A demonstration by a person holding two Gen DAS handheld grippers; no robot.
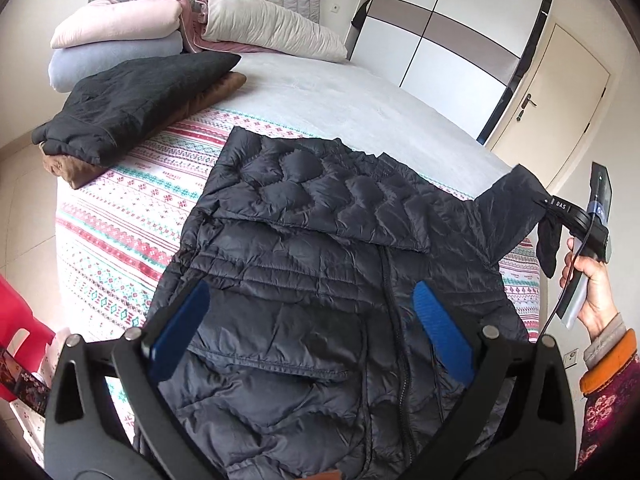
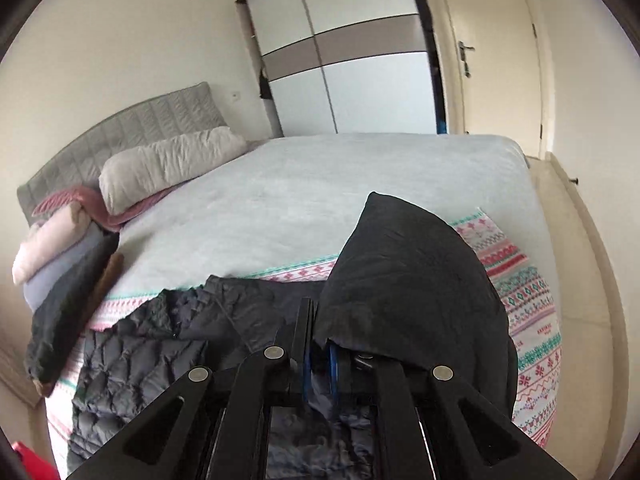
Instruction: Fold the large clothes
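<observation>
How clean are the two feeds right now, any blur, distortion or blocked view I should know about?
Left wrist view: sharp, even daylight, strong fisheye bending of the bed edge; the jacket is clearly visible. Right wrist view: softer, and the lifted sleeve draped over the right gripper blocks the centre.

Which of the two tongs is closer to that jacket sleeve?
Right. The right tongs are shut on the sleeve, lifting it; the left tongs hang open over the jacket's front.
</observation>
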